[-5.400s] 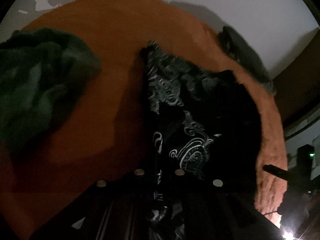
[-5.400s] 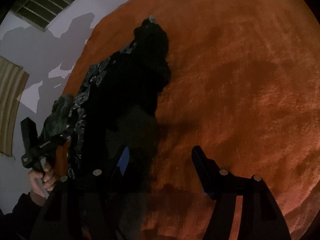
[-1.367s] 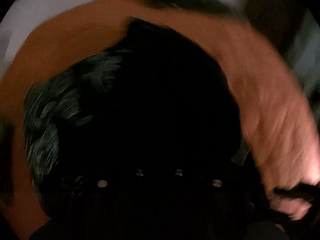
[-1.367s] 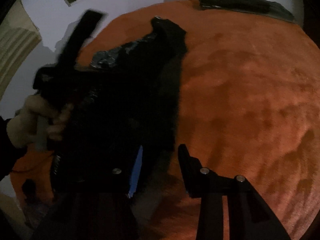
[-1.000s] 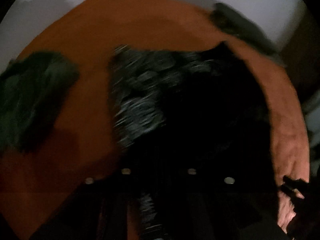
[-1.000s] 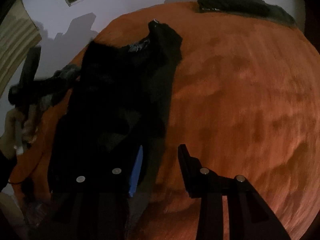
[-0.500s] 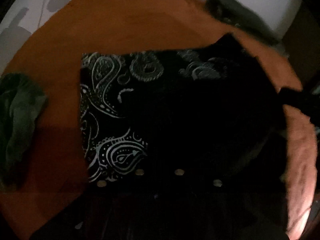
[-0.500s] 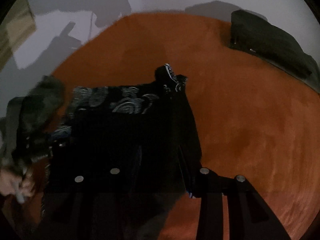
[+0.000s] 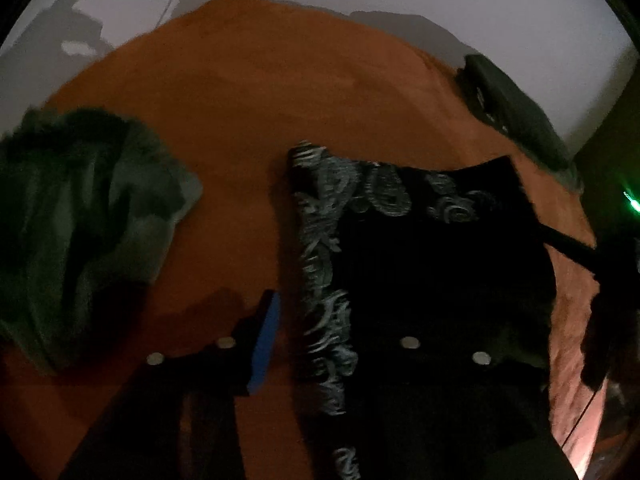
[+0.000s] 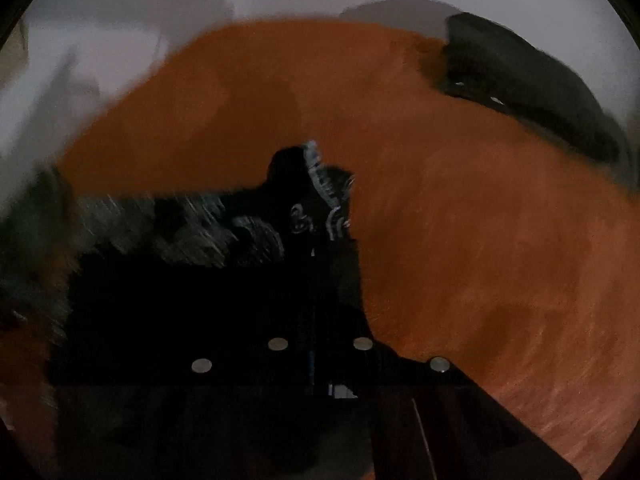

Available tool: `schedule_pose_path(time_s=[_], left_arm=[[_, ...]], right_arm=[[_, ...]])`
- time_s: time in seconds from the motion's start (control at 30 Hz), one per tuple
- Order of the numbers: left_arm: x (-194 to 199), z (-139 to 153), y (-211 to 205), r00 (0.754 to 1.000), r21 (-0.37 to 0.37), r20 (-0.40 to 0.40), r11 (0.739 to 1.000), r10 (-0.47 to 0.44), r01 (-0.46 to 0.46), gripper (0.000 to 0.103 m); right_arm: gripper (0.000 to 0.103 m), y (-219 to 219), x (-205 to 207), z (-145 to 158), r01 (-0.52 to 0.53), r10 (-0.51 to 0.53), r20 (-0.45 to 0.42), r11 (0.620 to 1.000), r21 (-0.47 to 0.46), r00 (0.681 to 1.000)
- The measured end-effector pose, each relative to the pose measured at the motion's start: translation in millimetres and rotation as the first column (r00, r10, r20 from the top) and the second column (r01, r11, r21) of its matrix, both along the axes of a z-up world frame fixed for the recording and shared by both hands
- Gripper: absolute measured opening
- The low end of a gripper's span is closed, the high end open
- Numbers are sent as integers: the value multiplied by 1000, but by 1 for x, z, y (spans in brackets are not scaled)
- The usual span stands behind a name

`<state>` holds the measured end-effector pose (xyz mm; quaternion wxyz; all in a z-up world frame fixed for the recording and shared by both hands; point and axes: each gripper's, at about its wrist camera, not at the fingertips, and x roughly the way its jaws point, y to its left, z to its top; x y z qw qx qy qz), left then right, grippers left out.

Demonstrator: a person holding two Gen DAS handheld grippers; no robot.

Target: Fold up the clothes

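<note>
A black garment with a pale paisley pattern (image 9: 420,260) lies on the orange bed cover (image 9: 240,100). My left gripper (image 9: 340,320) hovers over the garment's patterned left edge, and its jaws are opening. Its blue-padded left finger (image 9: 264,344) stands clear over the orange cover, while the other finger is lost against the black cloth. No pad presses on the fabric. In the right wrist view my right gripper (image 10: 318,332) has its jaws together on the near right part of the garment (image 10: 180,280). Its fingertips are hard to make out in the dark cloth.
A crumpled green garment (image 9: 80,220) lies on the cover to the left. A dark folded item (image 9: 516,116) (image 10: 528,92) sits at the far right edge by the pale wall. Bare orange cover (image 10: 460,240) stretches to the right of the garment.
My left jaws have parted and let go of the cloth, and that hand has shifted left toward the green garment. My right jaws have shut on the black garment.
</note>
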<state>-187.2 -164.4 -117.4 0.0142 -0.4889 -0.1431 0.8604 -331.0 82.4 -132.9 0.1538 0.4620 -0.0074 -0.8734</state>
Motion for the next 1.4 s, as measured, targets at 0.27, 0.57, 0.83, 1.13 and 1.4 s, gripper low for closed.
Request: schedule_pose_path(time_s=[0.27, 0.57, 0.83, 1.13, 1.4], left_arm=[[-11, -22, -22, 998, 101, 61, 994, 25, -32, 45], [-52, -20, 10, 999, 44, -12, 998, -50, 51, 41], [-48, -4, -3, 994, 117, -106, 993, 24, -12, 4], [-72, -30, -9, 999, 146, -25, 989, 39, -35, 5], [-67, -17, -19, 998, 187, -10, 980, 69, -66, 28]], right_arm=[[10, 73, -6, -8, 90, -45, 134, 930, -356, 990], [55, 29, -7, 0, -104, 108, 29, 989, -103, 994], [3, 29, -13, 16, -112, 106, -34, 948, -298, 994], [3, 85, -51, -66, 115, 49, 213, 711, -694, 976], [31, 99, -45, -61, 160, -2, 260, 793, -588, 965]])
